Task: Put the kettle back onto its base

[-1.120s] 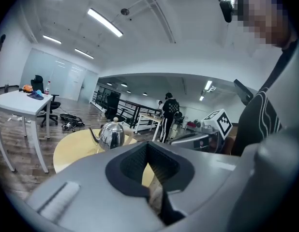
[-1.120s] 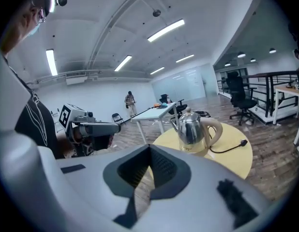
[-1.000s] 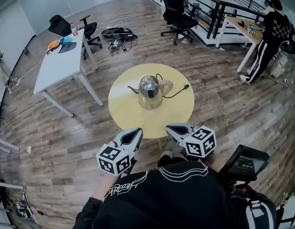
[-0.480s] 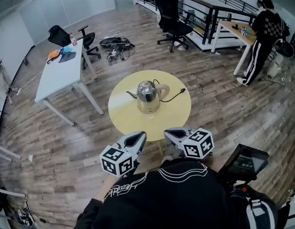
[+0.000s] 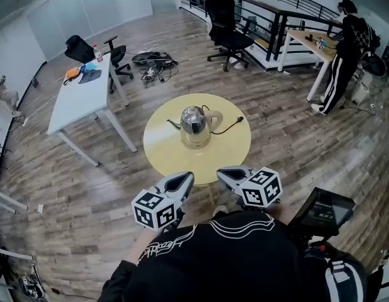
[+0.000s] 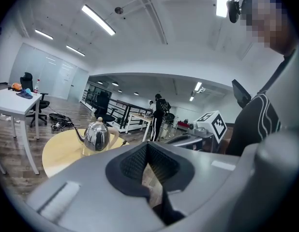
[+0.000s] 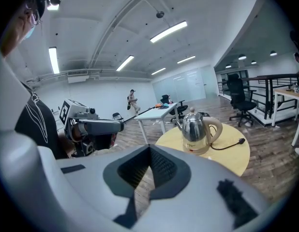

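The kettle (image 5: 194,122), 1 steel pot with a cream handle, stands upright near the middle of the round yellow desk (image 5: 167,156), on what looks like its cream base. Its lid is on, so what is inside cannot be seen. 1 black cord (image 5: 230,125) runs from its foot to a plug lying on the desk top, toward the right edge.

There are 2 tools. The left tool (image 5: 186,178) has its jaws pressed together with nothing between them. The right tool (image 5: 222,171) is closed in the same way and also empty. Both hang side by side at the near rim of the desk, close to the person's chest and well apart from the kettle.

To the left stands 1 white desk (image 5: 73,109) with a few small items at its far end. 2 black office chairs are in view, 1 (image 5: 83,41) beside that desk and 1 (image 5: 227,19) farther back.
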`<state>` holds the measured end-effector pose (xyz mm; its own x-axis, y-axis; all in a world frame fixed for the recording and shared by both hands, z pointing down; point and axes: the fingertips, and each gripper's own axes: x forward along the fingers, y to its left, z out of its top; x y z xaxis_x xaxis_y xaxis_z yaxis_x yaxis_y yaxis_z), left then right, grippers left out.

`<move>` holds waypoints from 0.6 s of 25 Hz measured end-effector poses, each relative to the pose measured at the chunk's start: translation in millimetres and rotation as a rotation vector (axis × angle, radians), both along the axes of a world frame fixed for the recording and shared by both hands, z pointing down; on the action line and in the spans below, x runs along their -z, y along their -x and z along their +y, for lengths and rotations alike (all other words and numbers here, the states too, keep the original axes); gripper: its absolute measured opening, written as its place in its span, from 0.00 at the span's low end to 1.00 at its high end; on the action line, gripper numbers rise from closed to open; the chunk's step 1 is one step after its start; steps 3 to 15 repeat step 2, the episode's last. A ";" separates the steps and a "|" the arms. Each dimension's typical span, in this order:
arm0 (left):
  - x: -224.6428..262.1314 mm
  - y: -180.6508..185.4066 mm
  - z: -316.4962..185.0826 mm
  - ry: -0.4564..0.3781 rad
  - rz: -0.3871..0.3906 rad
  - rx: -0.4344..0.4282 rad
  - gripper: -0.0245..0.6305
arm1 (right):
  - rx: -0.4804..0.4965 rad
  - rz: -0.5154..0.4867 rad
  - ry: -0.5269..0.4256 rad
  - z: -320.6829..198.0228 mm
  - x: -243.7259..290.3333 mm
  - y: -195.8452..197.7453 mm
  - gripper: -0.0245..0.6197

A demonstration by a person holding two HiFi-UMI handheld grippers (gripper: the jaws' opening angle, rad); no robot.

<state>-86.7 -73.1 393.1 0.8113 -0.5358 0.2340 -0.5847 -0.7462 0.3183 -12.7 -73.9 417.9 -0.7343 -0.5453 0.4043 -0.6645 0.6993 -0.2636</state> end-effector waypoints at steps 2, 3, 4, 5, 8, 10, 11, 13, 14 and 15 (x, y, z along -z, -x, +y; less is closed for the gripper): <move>-2.0 -1.6 1.8 0.010 0.002 -0.003 0.05 | 0.000 -0.002 0.000 1.5 0.3 -0.4 0.05; -2.0 -1.6 1.8 0.010 0.002 -0.003 0.05 | 0.000 -0.002 0.000 1.5 0.3 -0.4 0.05; -2.0 -1.6 1.8 0.010 0.002 -0.003 0.05 | 0.000 -0.002 0.000 1.5 0.3 -0.4 0.05; -2.0 -1.6 1.8 0.010 0.002 -0.003 0.05 | 0.000 -0.002 0.000 1.5 0.3 -0.4 0.05; -2.0 -1.6 1.8 0.010 0.002 -0.003 0.05 | 0.000 -0.002 0.000 1.5 0.3 -0.4 0.05; -2.0 -1.6 1.8 0.010 0.002 -0.003 0.05 | 0.000 -0.002 0.000 1.5 0.3 -0.4 0.05; -2.0 -1.6 1.8 0.010 0.002 -0.003 0.05 | 0.000 -0.002 0.000 1.5 0.3 -0.4 0.05; -2.0 -1.6 1.8 0.010 0.002 -0.003 0.05 | 0.000 -0.002 0.000 1.5 0.3 -0.4 0.05; -2.0 -1.6 1.8 0.010 0.002 -0.003 0.05 | 0.000 -0.002 0.000 1.5 0.3 -0.4 0.05; -2.0 -1.6 1.8 0.010 0.002 -0.003 0.05 | 0.000 -0.002 0.000 1.5 0.3 -0.4 0.05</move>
